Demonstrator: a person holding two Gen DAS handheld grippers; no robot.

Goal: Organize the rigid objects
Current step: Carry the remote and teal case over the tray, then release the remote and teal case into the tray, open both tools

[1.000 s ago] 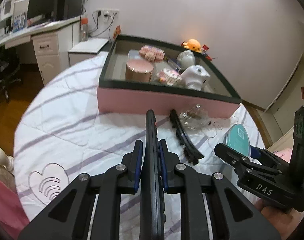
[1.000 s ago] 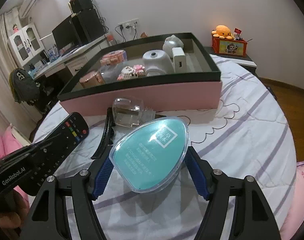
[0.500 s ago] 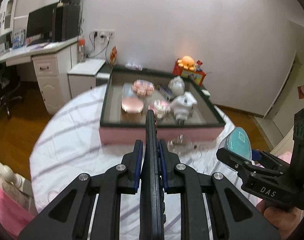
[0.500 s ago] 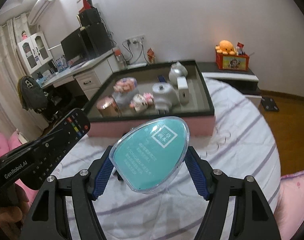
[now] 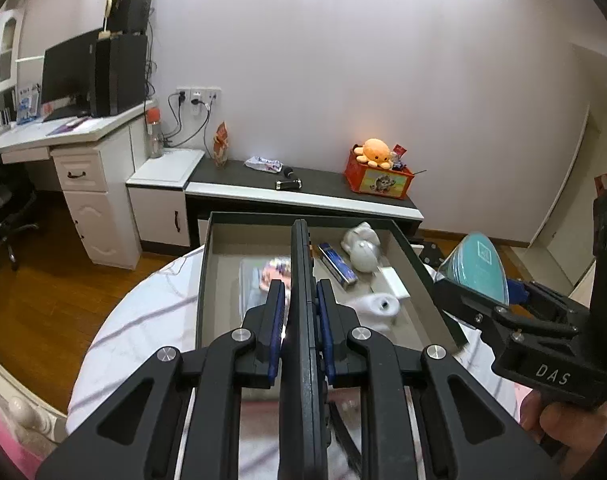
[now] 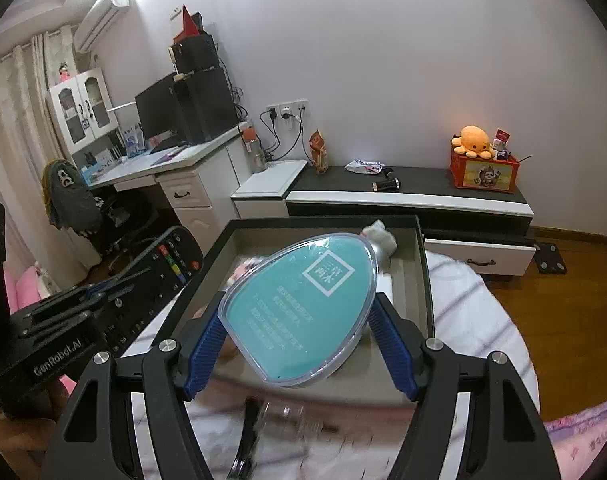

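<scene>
Bed (image 5: 143,320): round, under a white cover with faint purple stripes; it carries the box. Its edge curves toward the wood floor at left.
Box (image 5: 202,280): large, shallow, dark-rimmed, with pink outer walls in the right wrist view (image 6: 421,280). It sits on the bed below both grippers and holds several small things.
Left gripper (image 5: 299,296): fingers (image 5: 275,308) pressed hard on the thin edges of a black remote, held over the near half of the box.
Right gripper (image 6: 299,340): fingers (image 6: 391,344) spread partway, pinching a teal case by its two sides, over the box's near wall.
Remote (image 5: 301,264): edge-on in the left wrist view, tip toward the box's far wall. From the right wrist view (image 6: 171,268) its button face shows, with coloured keys near the tip.
Teal case (image 6: 303,304): egg-shaped, clear-rimmed, white print on the lid, tilted with the narrow end up and right. Seen edge-on at right in the left wrist view (image 5: 479,268).
White figurine (image 5: 363,248): in the box's far right corner.
Blue tube (image 5: 337,264): lying in the box just left of the figurine.
White camera-like thing (image 5: 377,306): in the box, blurred; I cannot tell more.
Pink-and-white packet (image 5: 273,272): in the box, partly hidden behind the left fingers.
Clear jar (image 6: 283,420): on the bed outside the near wall, blurred.
</scene>
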